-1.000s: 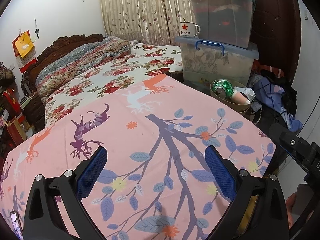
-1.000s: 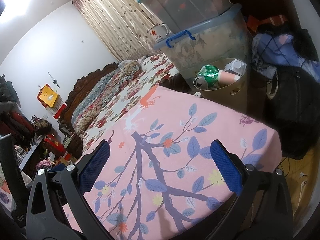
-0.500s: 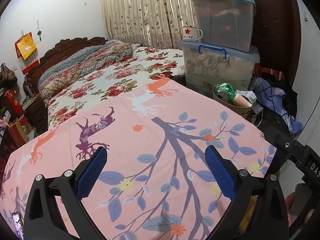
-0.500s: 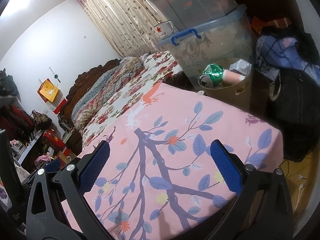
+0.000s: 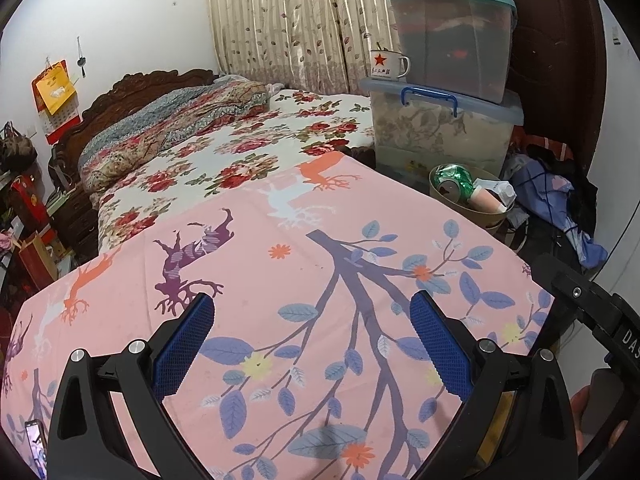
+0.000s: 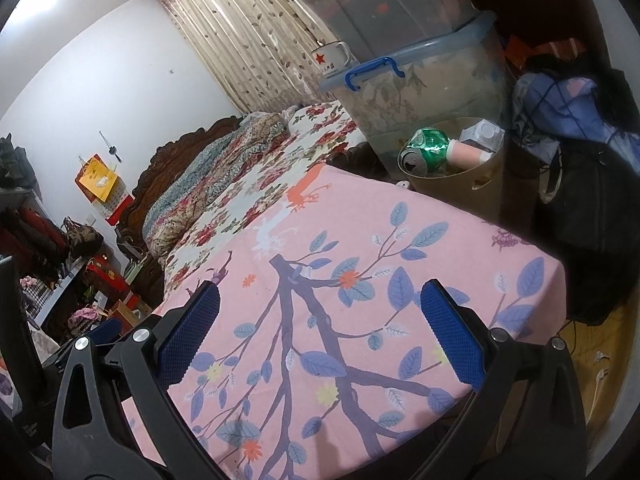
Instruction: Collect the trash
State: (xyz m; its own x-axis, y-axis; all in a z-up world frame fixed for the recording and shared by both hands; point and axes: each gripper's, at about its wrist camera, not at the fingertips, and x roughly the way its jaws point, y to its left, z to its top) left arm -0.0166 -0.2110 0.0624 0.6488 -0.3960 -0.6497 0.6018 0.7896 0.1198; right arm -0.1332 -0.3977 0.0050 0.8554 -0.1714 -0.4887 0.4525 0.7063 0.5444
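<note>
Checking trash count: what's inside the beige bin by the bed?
In the beige bin: a crushed green can, a pink paper cup on its side, and a white carton. These lie on top; anything beneath them is hidden by them and the bin wall.

Matt pink cloth (image 5: 280, 280) covers the desk, printed with leaves and branches, smooth with faint creases. The left gripper (image 5: 312, 340) shows matt black plastic arms, dull silver metal screws and rough blue mesh-textured pads (image 5: 440, 352); the right gripper (image 6: 320, 328) looks the same. In the matt beige plastic bin (image 6: 480, 180) lies a shiny green metal can (image 6: 428, 148), crumpled, beside a smooth pink cup (image 6: 468, 152). The storage boxes (image 5: 440, 136) are cloudy translucent plastic with glossy blue handles. The white mug (image 5: 386, 65) looks like glossy enamel. The headboard (image 5: 148, 84) is dark carved wood, the curtain (image 5: 296, 20) soft pleated cloth.
</note>
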